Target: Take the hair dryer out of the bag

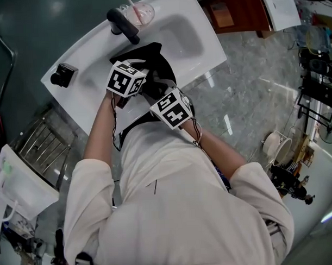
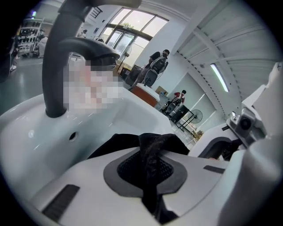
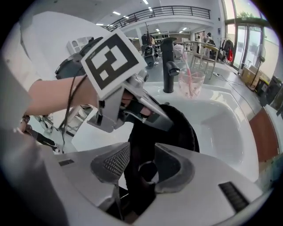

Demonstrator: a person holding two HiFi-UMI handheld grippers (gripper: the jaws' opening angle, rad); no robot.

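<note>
I can't make out the dryer. What shows is one black bag (image 1: pixel 149 52), slumped over the near rim of the sink (image 1: pixel 198 30), half in the basin. If the dryer is inside it, no view says so. My left gripper (image 2: pixel 150 152) is clamped tight on a fold of the bag's cloth, which bunches up between the two pads. My right gripper (image 3: pixel 143 165) has its jaws apart. Black cloth hangs in the gap, and one pale ring (image 3: pixel 148 170) sits among it. I cannot tell what the ring belongs to. The two grippers are close together over the bag, and their marker cubes almost meet.

Around the bag I count one black tap (image 1: pixel 123 25) at the back of the sink and one clear cup (image 1: pixel 140 13) with something pink in it just beside the tap. One small black box (image 1: pixel 63 74) stands at the sink's left corner.

The sink is white and glossy. The floor (image 1: pixel 251 88) below it is grey marbled stone. One wire rack (image 1: pixel 41 142) stands to my left and a brown desk (image 1: pixel 238 10) beyond the sink. The room is a big bright hall with tall windows, and a few people (image 2: pixel 157 66) stand far off.
</note>
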